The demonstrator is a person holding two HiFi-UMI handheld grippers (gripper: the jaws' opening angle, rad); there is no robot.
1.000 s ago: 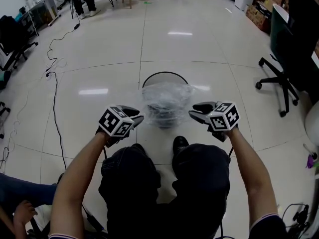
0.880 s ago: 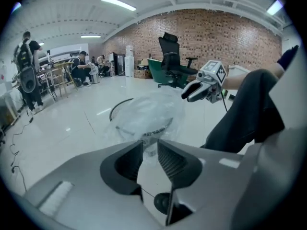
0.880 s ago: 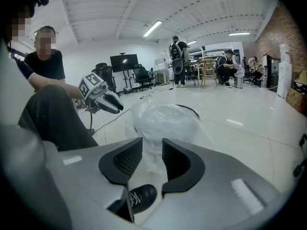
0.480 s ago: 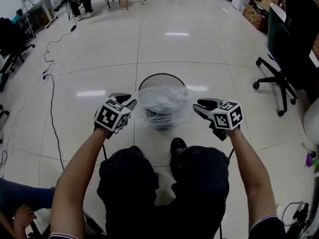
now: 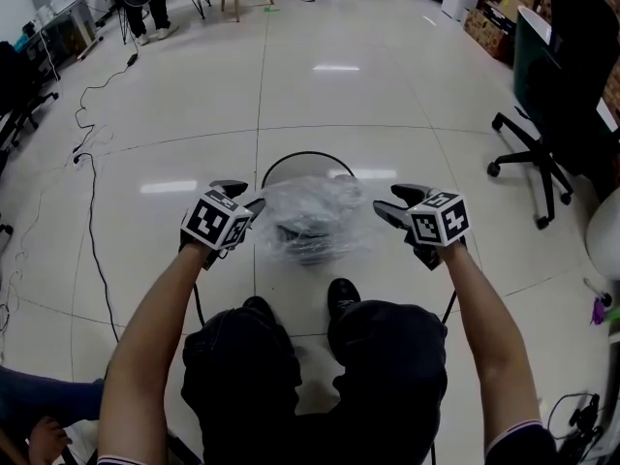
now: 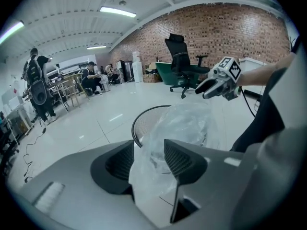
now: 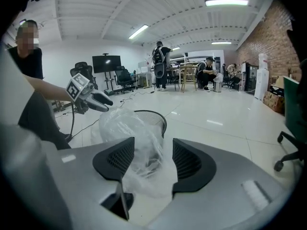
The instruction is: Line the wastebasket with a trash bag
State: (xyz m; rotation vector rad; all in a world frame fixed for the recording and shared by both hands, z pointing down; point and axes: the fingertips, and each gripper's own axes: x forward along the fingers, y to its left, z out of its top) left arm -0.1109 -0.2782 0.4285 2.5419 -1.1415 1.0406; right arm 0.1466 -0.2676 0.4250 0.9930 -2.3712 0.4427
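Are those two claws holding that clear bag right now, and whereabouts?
Nothing gripped: the left gripper and right gripper have just opened their jaws; the trash bag lies loose between them at its opposite edges.

I see a glossy white tiled floor mirroring ceiling strip lights. A brick wall runs on the right, a black office chair near it.

wastebasket 1 | trash bag 1 | shoes 2 | forearms 2
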